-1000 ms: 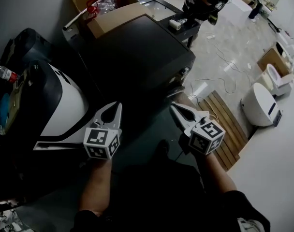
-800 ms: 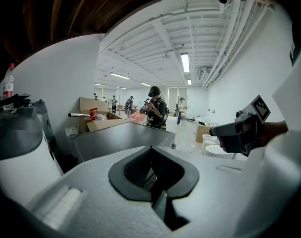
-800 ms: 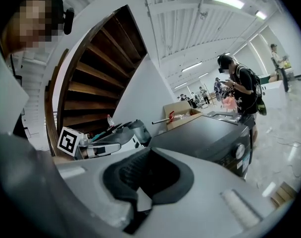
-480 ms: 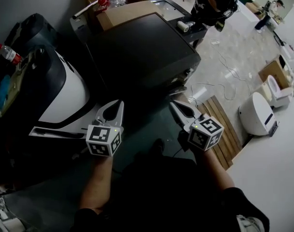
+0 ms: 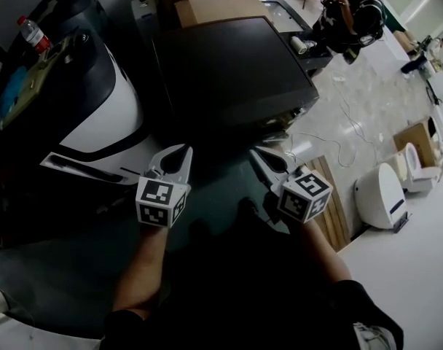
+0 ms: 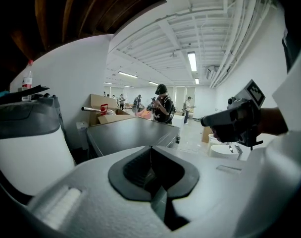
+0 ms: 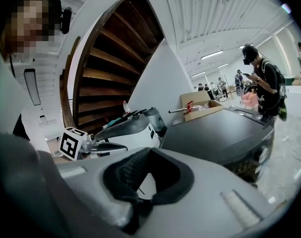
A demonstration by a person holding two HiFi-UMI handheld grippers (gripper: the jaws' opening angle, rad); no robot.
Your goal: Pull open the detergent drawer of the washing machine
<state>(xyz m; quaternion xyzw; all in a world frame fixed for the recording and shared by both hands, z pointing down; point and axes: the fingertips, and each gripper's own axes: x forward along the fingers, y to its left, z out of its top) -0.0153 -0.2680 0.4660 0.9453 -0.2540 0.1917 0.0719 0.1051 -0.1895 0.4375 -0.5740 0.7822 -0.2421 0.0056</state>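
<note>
Holding both tools low in front of you, you've got the left gripper [image 5: 182,150] with its jaws pressed tight together and nothing between them. The right gripper [image 5: 256,154] matches it, jaws closed and empty. That's two white moulded plastic shells, two marker cubes [image 5: 162,203] in black-and-white squares, and dark ribbed pads [image 6: 133,170] inside. Just ahead stands one washing machine [image 5: 229,64], boxy, with a flat matte dark-grey top. Its front panel faces you just beyond the jaw tips, and the detergent drawer there is too dark to pick out. On your left sits one rounded, glossy white-and-black appliance [image 5: 97,115], with one clear red-capped bottle [image 5: 33,33] by its top. Behind the machine is one brown cardboard box [image 5: 214,9]. One slatted wooden board [image 5: 331,203] lies on the floor at right.
</note>
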